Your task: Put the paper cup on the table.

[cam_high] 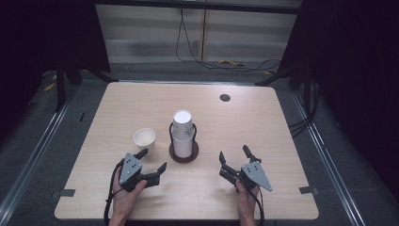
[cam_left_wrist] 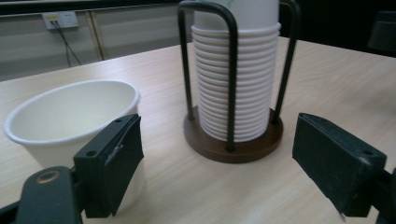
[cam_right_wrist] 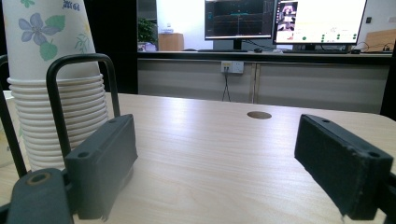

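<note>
Pale wood-grain table [cam_high: 141,101] spans the scene, and everything you are working with sits near its middle. Largest on it is the tall stack of nested white paper cups [cam_high: 182,134], standing upright inside a black wire holder on a round dark-brown base [cam_high: 184,155]; the uppermost cup carries a flower print in the right gripper view. Just to the left of that holder stands a single white paper cup [cam_high: 144,139], upright, mouth up, apart from the stack.

Your left gripper [cam_high: 151,165] sits low beside that single cup with its jaws spread wide and nothing between them; in its own view the cup [cam_left_wrist: 70,119] stands just beyond the left-hand jaw, outside the gap. Your right gripper [cam_high: 234,157] rests near the table edge to the right of the holder, jaws also spread and empty.

My reading is that one cup has been dealt out and set down, and you are between cups. The next move likely calls for reaching up to the top of the stack, pinching the rim of the uppermost cup lightly so it does not crush, and lifting straight up between the wire loops so the holder stays put.
</note>
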The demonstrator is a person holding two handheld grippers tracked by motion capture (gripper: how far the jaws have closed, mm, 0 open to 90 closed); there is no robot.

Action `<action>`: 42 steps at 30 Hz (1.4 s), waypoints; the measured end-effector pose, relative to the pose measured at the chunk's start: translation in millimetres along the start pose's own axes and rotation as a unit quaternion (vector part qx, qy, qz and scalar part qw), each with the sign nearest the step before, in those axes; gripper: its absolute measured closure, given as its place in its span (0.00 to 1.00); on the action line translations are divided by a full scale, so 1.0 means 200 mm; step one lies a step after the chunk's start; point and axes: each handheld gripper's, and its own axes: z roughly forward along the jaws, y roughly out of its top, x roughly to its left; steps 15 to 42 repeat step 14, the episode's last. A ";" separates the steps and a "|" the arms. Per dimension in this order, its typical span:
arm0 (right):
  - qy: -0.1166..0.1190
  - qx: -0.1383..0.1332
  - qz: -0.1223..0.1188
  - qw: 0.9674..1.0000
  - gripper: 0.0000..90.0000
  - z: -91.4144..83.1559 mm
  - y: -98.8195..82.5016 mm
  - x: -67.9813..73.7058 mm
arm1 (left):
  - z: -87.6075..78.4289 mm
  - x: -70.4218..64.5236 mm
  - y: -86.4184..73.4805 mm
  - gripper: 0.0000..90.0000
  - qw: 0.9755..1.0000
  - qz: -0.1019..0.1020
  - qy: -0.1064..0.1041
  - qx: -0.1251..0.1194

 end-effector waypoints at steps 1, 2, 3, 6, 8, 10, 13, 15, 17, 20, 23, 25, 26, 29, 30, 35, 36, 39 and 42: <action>0.000 0.000 0.000 1.000 0.14 0.00 0.00 0.00 | 0.00 -0.01 -0.01 0.18 1.000 0.002 0.006 -0.003; 0.000 0.000 0.000 1.000 0.14 0.00 0.00 0.00 | -0.01 0.00 -0.02 0.18 1.000 0.001 0.009 -0.012; 0.000 0.000 0.000 1.000 0.14 0.00 0.00 0.00 | -0.01 0.00 -0.03 0.18 1.000 -0.003 0.006 -0.016; 0.000 0.000 0.000 1.000 0.13 0.00 0.00 0.00 | -0.04 -0.01 -0.05 0.17 0.999 0.004 0.019 -0.041; 0.000 0.000 0.000 1.000 0.13 0.00 0.00 0.00 | -0.04 -0.01 -0.05 0.17 0.999 0.007 0.019 -0.046; 0.000 0.000 0.000 1.000 0.14 0.00 0.00 0.00 | -0.05 -0.03 -0.06 0.17 0.998 0.016 0.023 -0.064; 0.000 0.000 0.000 1.000 0.14 0.00 0.00 0.00 | -0.08 -0.03 -0.07 0.17 0.996 0.013 0.034 -0.085; -0.001 0.000 0.000 1.000 0.14 0.00 0.00 0.00 | -0.08 -0.03 -0.07 0.17 0.995 0.012 0.037 -0.091; -0.001 0.000 0.000 1.000 0.14 0.00 0.00 0.00 | -0.08 -0.03 -0.07 0.17 0.995 0.012 0.037 -0.091; -0.001 0.000 0.000 1.000 0.14 0.00 0.00 0.00 | -0.08 -0.03 -0.07 0.17 0.995 0.012 0.037 -0.091; -0.001 0.000 0.000 1.000 0.14 0.00 0.00 0.00 | -0.08 -0.03 -0.07 0.17 0.995 0.012 0.037 -0.091; -0.001 0.000 0.000 1.000 0.14 0.00 0.00 0.00 | -0.08 -0.03 -0.07 0.17 0.995 0.012 0.037 -0.091; -0.001 0.000 0.000 1.000 0.14 0.00 0.00 0.00 | -0.08 -0.03 -0.07 0.17 0.995 0.012 0.037 -0.091; -0.001 0.000 0.000 1.000 0.14 0.00 0.00 0.00 | -0.08 -0.03 -0.07 0.17 0.995 0.012 0.037 -0.091; -0.001 0.000 0.000 1.000 0.14 0.00 0.00 0.00 | -0.08 -0.03 -0.07 0.17 0.995 0.012 0.037 -0.091; -0.001 0.000 0.000 1.000 0.14 0.00 0.00 0.00 | -0.08 -0.03 -0.07 0.17 0.995 0.012 0.037 -0.091; -0.001 0.000 0.000 1.000 0.14 0.00 0.00 0.00 | -0.08 -0.03 -0.07 0.17 0.995 0.012 0.037 -0.091; -0.001 0.000 0.000 1.000 0.14 0.00 0.00 0.00 | -0.08 -0.03 -0.07 0.17 0.995 0.012 0.037 -0.091; -0.001 0.000 0.000 1.000 0.14 0.00 0.00 0.00 | -0.08 -0.03 -0.07 0.17 0.995 0.012 0.037 -0.091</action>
